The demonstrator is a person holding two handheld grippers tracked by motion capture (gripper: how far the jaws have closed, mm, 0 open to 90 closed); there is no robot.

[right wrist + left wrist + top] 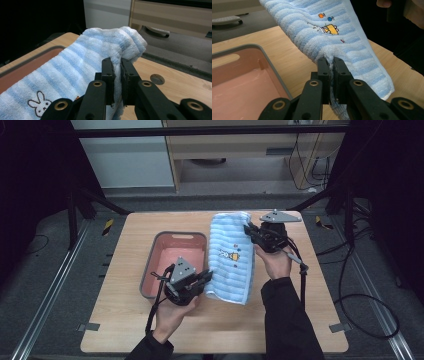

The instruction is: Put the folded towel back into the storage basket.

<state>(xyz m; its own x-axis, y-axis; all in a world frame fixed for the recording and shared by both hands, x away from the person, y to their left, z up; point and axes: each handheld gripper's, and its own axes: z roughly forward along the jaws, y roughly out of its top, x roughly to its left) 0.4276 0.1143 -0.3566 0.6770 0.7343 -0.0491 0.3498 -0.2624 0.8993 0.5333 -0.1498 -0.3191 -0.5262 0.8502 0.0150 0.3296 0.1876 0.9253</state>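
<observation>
Towel (232,257) pinched by both grippers, bunny embroidery (39,106) in right gripper view

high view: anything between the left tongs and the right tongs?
Yes: the blue-and-white striped terry towel spans the gap, pinched by the left tongs at its near end and the right tongs at its far end, beside the pink plastic bin.

The towel (329,32) hides each pinched edge between the claws, and its small embroidered figures (231,255) stay unreadable from above.
</observation>
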